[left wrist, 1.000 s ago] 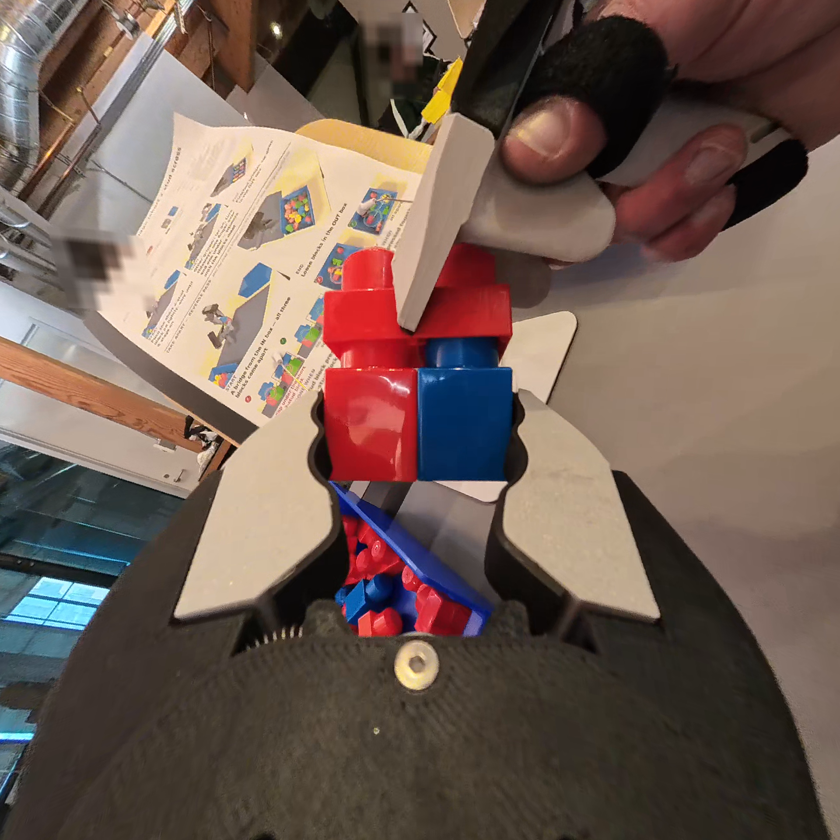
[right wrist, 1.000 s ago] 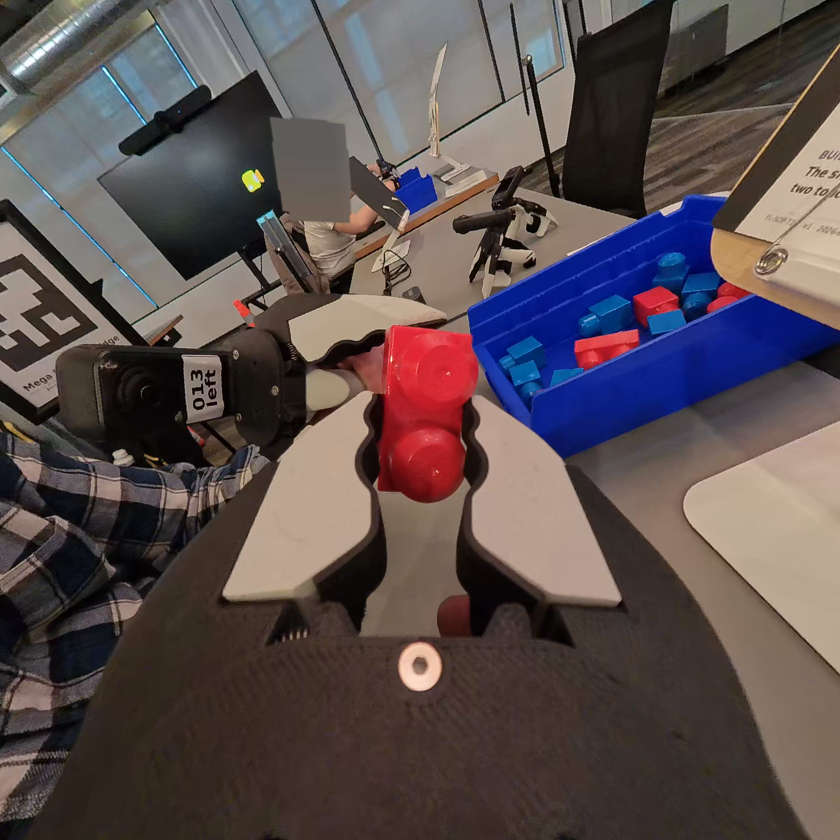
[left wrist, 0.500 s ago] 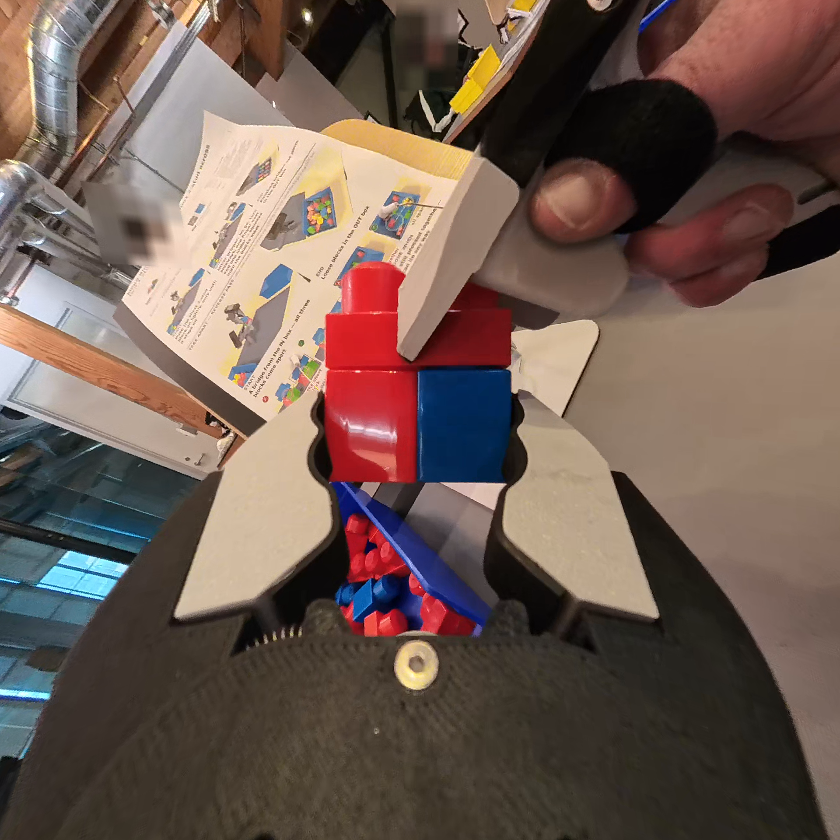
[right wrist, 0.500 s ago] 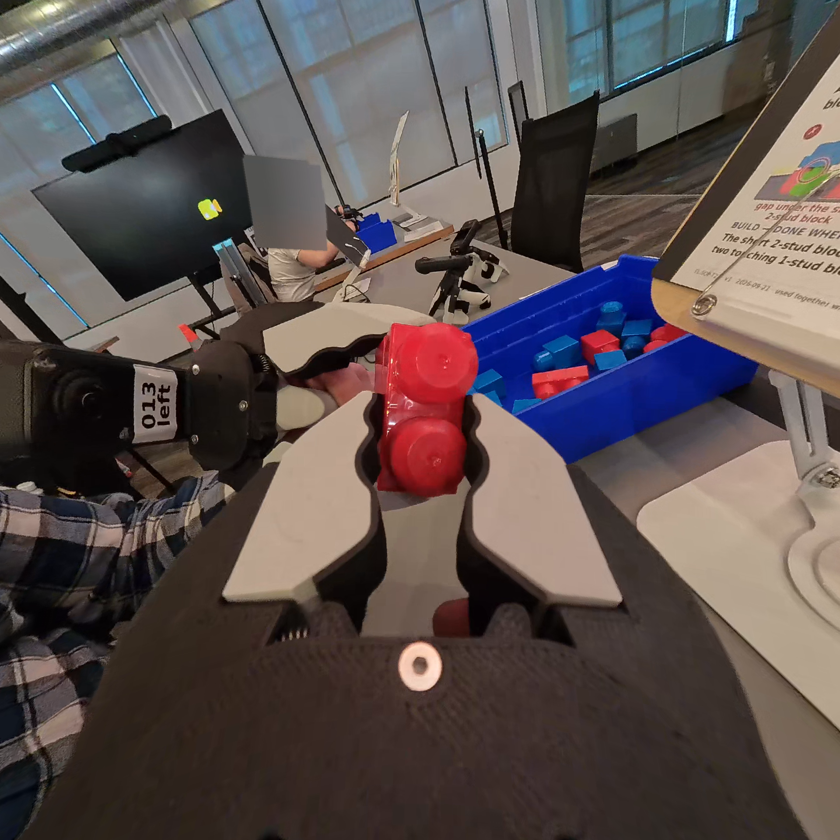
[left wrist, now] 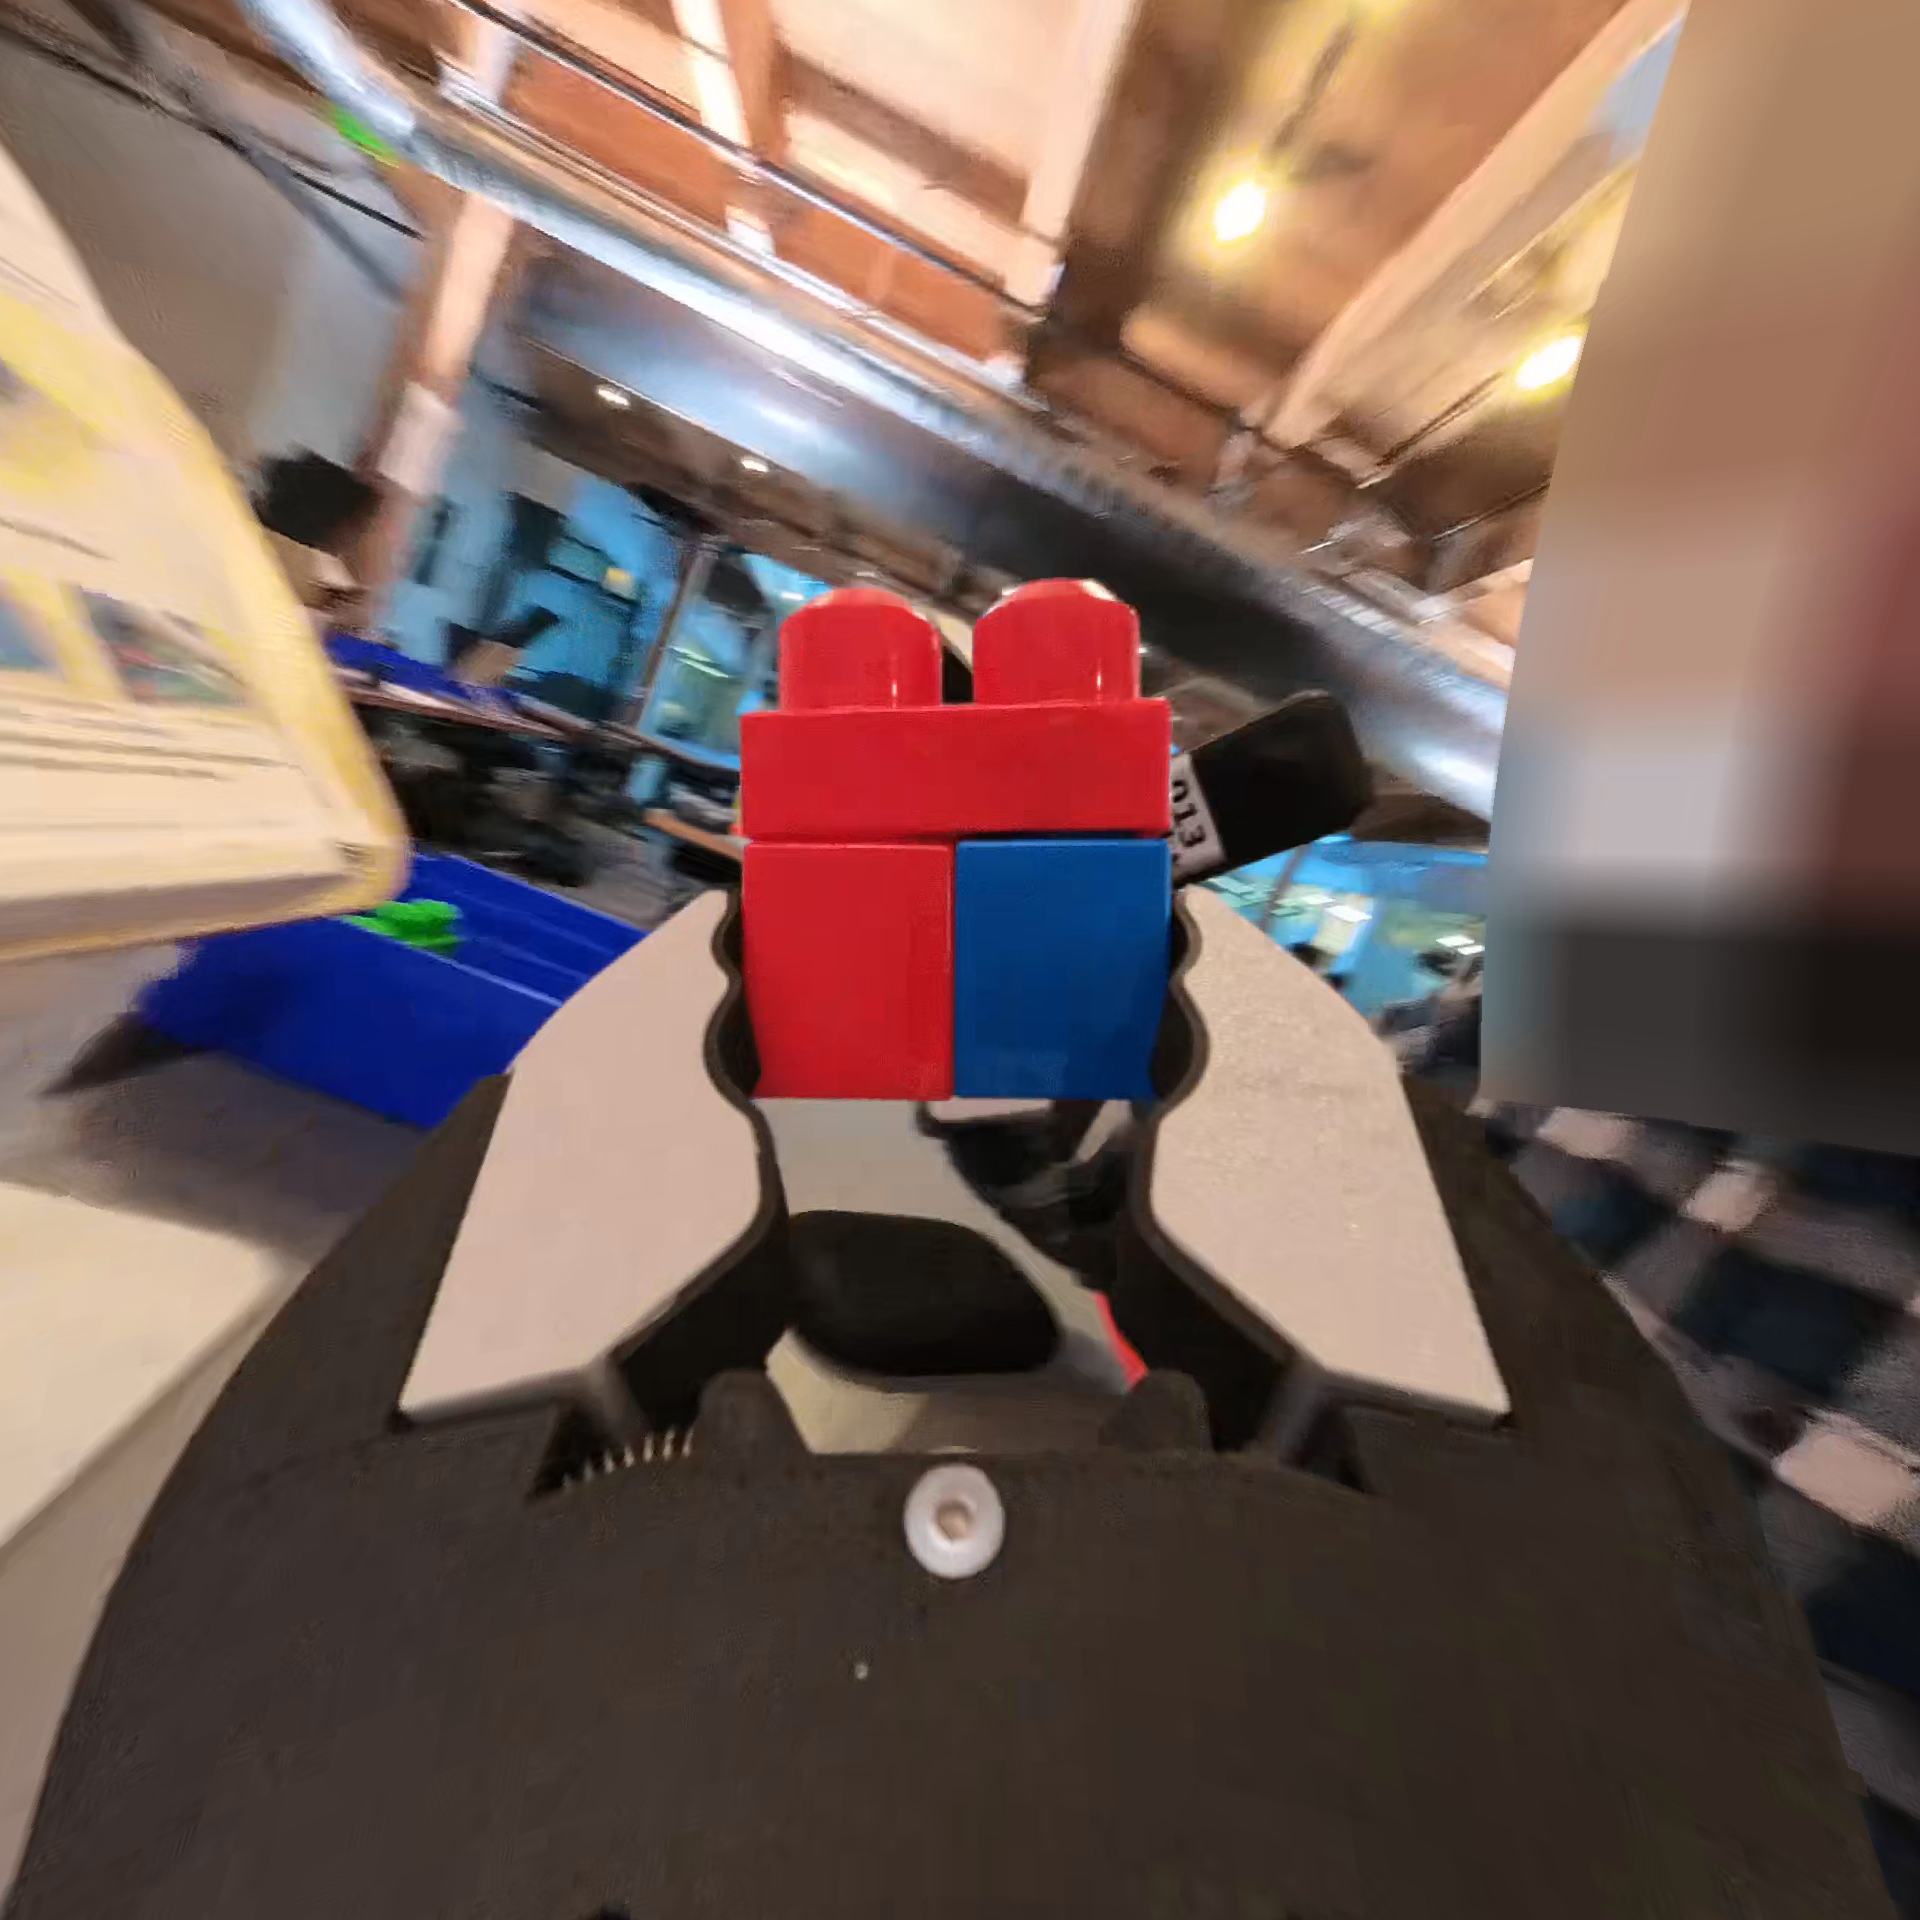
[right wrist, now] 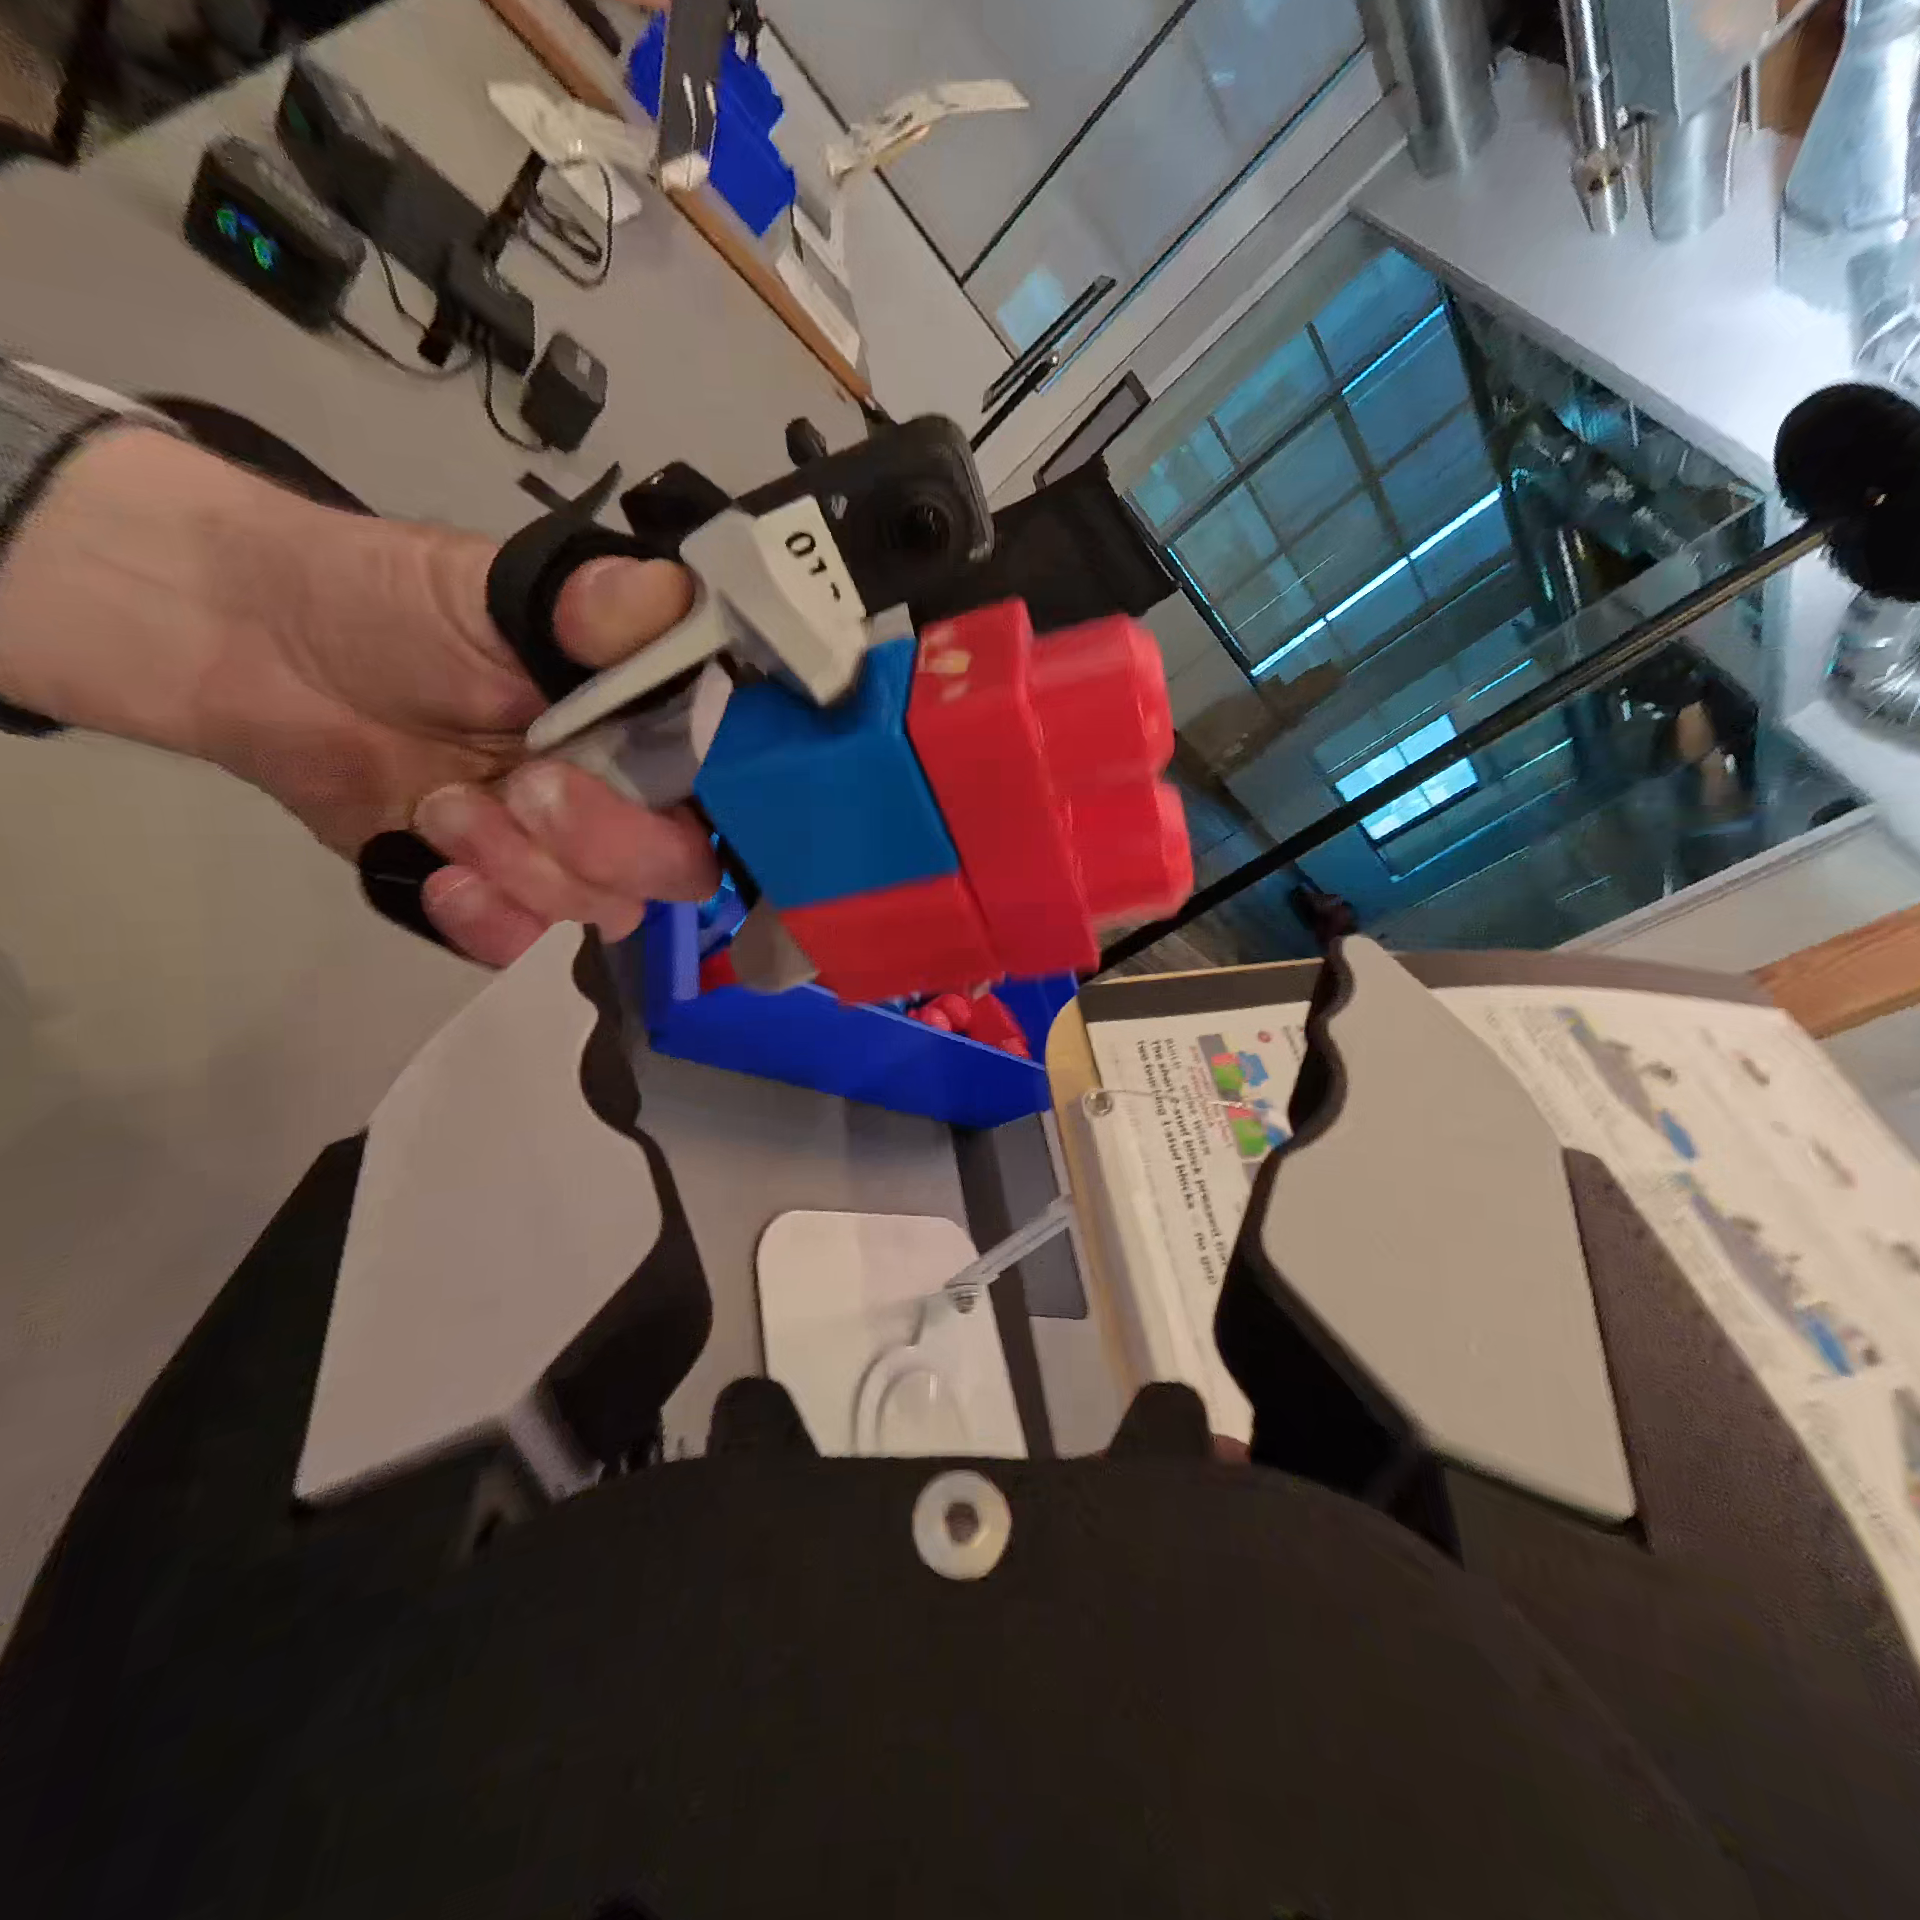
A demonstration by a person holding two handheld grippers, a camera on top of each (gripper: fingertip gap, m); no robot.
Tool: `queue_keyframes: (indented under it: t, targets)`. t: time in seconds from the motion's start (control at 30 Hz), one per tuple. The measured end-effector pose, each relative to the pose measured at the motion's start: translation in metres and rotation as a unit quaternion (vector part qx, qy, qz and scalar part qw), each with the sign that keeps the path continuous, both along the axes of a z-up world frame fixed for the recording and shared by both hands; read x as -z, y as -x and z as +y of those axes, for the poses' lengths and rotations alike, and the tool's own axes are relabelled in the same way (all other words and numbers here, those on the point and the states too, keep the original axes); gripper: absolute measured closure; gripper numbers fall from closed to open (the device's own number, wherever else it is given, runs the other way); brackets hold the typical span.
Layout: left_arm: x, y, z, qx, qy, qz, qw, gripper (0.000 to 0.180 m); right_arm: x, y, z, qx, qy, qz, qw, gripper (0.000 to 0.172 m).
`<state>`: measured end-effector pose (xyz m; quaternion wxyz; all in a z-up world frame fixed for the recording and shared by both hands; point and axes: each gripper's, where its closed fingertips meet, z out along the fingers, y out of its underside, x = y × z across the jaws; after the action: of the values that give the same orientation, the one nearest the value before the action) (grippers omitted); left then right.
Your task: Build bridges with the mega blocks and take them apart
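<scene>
Left tongs [left wrist: 956,966] clamp the bridge [left wrist: 954,883] by its base blocks; right tongs [right wrist: 966,1049] stand open, empty. Set it down level.

Wide block [left wrist: 956,774] atop two blocks [left wrist: 951,966]

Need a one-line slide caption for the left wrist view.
Left gripper clamps a red block and blue block, capped by a red two-stud block.

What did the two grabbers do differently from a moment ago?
The right gripper let go of the long red block, opened wide and pulled back; it now holds nothing. That block went from sitting above the pegs to pressed flat onto the small red block and blue block. The left gripper swung to face another way, still clamping those two.
</scene>
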<state>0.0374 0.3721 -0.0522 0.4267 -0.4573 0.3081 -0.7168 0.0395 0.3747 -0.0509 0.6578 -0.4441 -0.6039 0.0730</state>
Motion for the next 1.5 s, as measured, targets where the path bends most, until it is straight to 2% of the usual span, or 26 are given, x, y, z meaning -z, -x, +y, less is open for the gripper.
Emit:
queue_keyframes:
  t: [0.2,0.3,0.37,0.73,0.87,0.9,1.0,1.17,1.5]
  targets:
    - [0.004,-0.027,-0.026,0.087,0.027,-0.036,0.995,0.107,0.0,0.012,-0.005,0.0,-0.097,-0.095,0.991,0.041]
    - [0.004,-0.031,-0.024,0.101,0.041,-0.055,0.993,0.106,0.002,0.013,-0.009,-0.009,-0.102,-0.106,0.989,0.05]
    - [0.005,-0.034,-0.026,0.119,0.045,-0.063,0.99,0.106,0.006,0.013,-0.008,-0.008,-0.109,-0.123,0.986,0.067]
    - [0.015,-0.041,-0.026,0.152,0.054,-0.077,0.984,0.105,0.018,0.006,-0.005,0.004,-0.085,-0.168,0.982,0.072]
    - [0.016,-0.042,-0.025,0.155,0.055,-0.079,0.983,0.106,0.017,0.005,-0.005,-0.008,-0.08,-0.156,0.984,0.065]
    - [0.014,-0.04,-0.025,0.16,0.056,-0.091,0.981,0.106,0.01,0.002,-0.002,-0.002,-0.088,-0.133,0.987,0.042]
    - [0.006,-0.032,-0.028,0.162,0.042,-0.112,0.98,0.104,0.012,-0.012,0.012,0.026,-0.072,-0.139,0.987,0.04]
    - [0.005,-0.039,-0.034,0.185,0.044,-0.111,0.976,0.107,0.021,-0.01,0.008,0.013,-0.085,-0.159,0.984,0.068]
    - [0.01,-0.045,-0.034,0.205,0.061,-0.136,0.967,0.107,0.03,-0.021,0.01,0.028,-0.062,-0.189,0.98,0.072]
